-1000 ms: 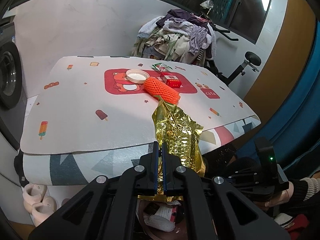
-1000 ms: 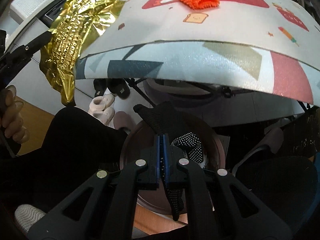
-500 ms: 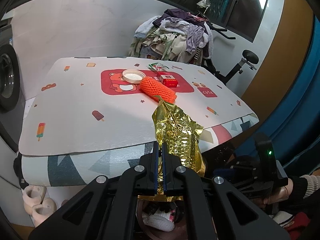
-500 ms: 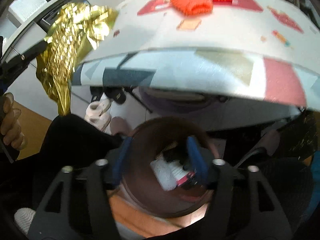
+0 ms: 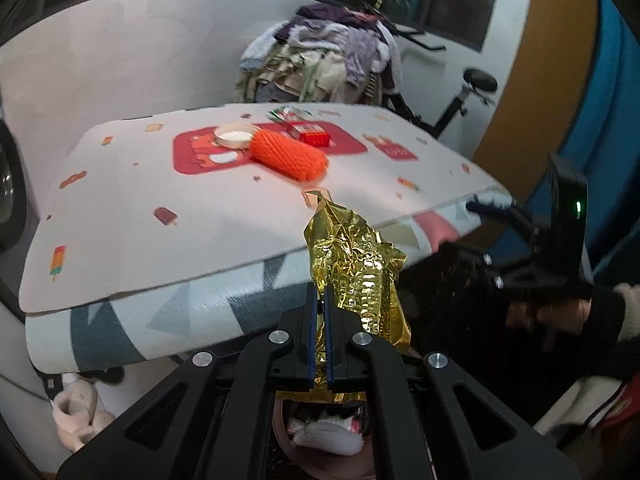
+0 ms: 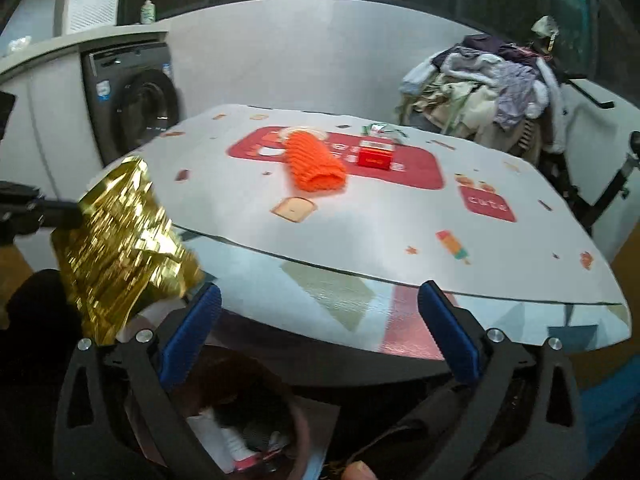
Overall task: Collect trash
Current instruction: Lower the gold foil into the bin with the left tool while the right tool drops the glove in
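Note:
My left gripper (image 5: pixel 319 292) is shut on a crumpled gold foil wrapper (image 5: pixel 356 264), which hangs off the table's near edge above a brown bin (image 5: pixel 280 432). The right wrist view shows the same gold foil wrapper (image 6: pixel 116 248) at the left. My right gripper (image 6: pixel 318 300) hovers above the brown bin (image 6: pixel 298 424); its jaws are opening, with nothing between them. On the table (image 5: pixel 160 184) lie an orange foam net (image 5: pixel 288 156), a red box (image 5: pixel 314 136), a white lid (image 5: pixel 236 136) and a green wrapper (image 5: pixel 286 112).
A washing machine (image 6: pixel 136 104) stands left of the table. A heap of clothes (image 5: pixel 320 60) and an exercise bike (image 5: pixel 460 104) are behind it. Slippers (image 5: pixel 76 412) lie on the floor under the table's edge. A person's hand (image 5: pixel 560 312) holds the right gripper.
The right gripper went from shut on a black dotted glove to wide open, dropped it into the bin, and tilted up toward the tabletop. The left gripper sank a little with the foil.

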`<state>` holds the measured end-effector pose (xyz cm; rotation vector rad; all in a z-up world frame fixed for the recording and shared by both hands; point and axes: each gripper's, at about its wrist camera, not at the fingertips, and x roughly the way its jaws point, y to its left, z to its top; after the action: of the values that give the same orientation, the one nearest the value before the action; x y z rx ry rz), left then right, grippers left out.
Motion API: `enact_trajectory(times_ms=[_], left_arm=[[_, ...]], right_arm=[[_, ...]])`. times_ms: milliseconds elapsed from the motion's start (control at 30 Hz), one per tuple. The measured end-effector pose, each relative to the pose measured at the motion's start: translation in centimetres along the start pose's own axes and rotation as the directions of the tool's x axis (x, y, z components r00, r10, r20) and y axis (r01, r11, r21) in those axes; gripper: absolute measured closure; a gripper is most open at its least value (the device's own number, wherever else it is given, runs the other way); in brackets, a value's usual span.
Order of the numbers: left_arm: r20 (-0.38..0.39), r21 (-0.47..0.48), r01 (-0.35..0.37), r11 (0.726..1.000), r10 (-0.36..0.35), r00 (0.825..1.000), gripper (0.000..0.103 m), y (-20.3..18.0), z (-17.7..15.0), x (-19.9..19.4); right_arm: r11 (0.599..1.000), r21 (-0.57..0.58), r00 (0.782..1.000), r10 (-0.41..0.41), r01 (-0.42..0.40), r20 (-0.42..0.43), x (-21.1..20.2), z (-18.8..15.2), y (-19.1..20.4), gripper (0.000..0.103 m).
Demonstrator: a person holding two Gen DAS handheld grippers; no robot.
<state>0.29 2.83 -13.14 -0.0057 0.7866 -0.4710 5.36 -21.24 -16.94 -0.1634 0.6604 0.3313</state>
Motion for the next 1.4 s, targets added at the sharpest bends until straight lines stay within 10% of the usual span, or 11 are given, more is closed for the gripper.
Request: enact_trajectory(times_ms=[833, 967, 1067, 1400], left_arm=[[-0.163, 0.084, 0.062, 0.995, -0.047, 0.985, 0.097, -2.6, -3.9, 5.4], [-0.149, 0.078, 0.025, 0.997, -0.013, 0.989, 0.032, -2.4, -3.7, 5.3], [-0.109, 0.045, -0.028, 0.999, 0.033, 0.993, 0.016, -1.6, -3.4, 4.7], [-0.062, -0.12, -0.093, 0.988, 0.086, 0.994, 0.011, 1.7, -3.0, 3.6]], right_arm=[[0.999, 0.046, 0.999, -0.014, 0.016, -0.036, 1.1, -0.7, -0.3, 0.006], [0.999, 0.045, 0.999, -0.014, 0.015, -0.035, 1.1, -0.7, -0.3, 0.006], [0.999, 0.044, 0.999, -0.013, 0.015, -0.035, 1.1, -0.8, -0.4, 0.006], [0.999, 0.053, 0.999, -0.004, 0.007, -0.049, 1.3, -0.9, -0.4, 0.006]])
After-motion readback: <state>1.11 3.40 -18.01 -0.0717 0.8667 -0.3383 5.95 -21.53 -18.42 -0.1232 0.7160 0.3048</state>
